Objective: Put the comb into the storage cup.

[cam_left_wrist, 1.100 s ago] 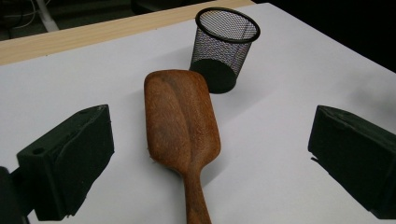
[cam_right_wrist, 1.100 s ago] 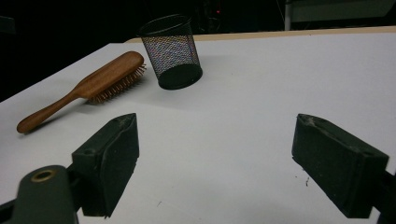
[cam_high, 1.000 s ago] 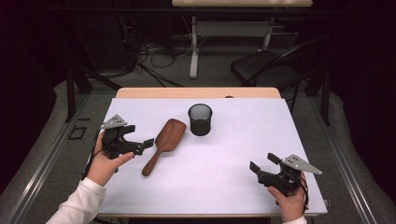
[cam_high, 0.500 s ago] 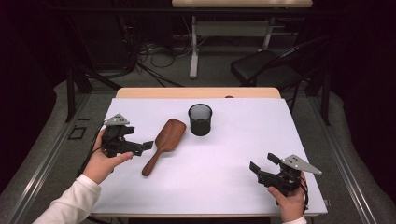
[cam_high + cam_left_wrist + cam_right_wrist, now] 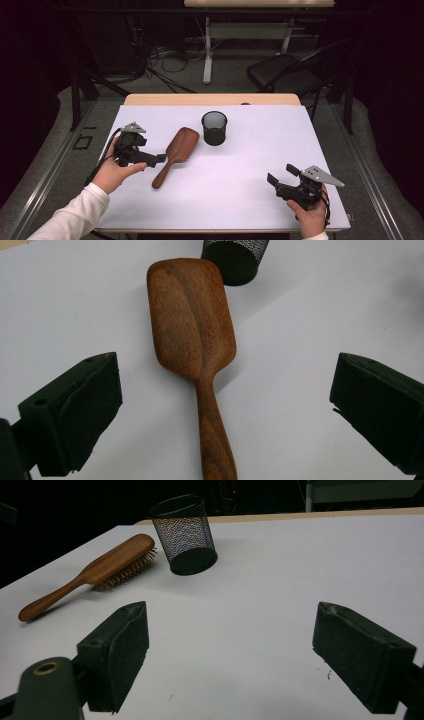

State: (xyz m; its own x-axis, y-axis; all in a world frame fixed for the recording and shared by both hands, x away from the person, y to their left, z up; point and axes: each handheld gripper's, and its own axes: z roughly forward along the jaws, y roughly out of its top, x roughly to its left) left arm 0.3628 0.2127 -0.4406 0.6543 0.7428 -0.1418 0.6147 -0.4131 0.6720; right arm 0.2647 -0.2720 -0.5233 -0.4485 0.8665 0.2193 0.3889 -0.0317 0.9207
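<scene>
A brown wooden hairbrush [image 5: 175, 154] lies bristles down on the white table [image 5: 250, 150], its handle pointing to the near left. My left gripper [image 5: 153, 153] is open just left of the handle. In the left gripper view its jaws stand wide on either side of the hairbrush [image 5: 192, 335], without touching it, and the left gripper [image 5: 225, 380] hovers above the handle. A black mesh cup [image 5: 214, 128] stands upright beside the brush head. My right gripper [image 5: 281, 175] is open near the front right corner, facing the cup [image 5: 186, 535] and the hairbrush [image 5: 100, 567]. Nothing is between the jaws of the right gripper [image 5: 232, 620].
Beyond the table's far edge are a black chair [image 5: 280, 75], a desk leg [image 5: 207, 50] and loose cables [image 5: 165, 55] on the floor. Bare white tabletop stretches between the two grippers and to the right of the mesh cup [image 5: 235, 257].
The left forearm has shifted slightly to the left while its gripper stays by the brush handle. The right gripper has kept still.
</scene>
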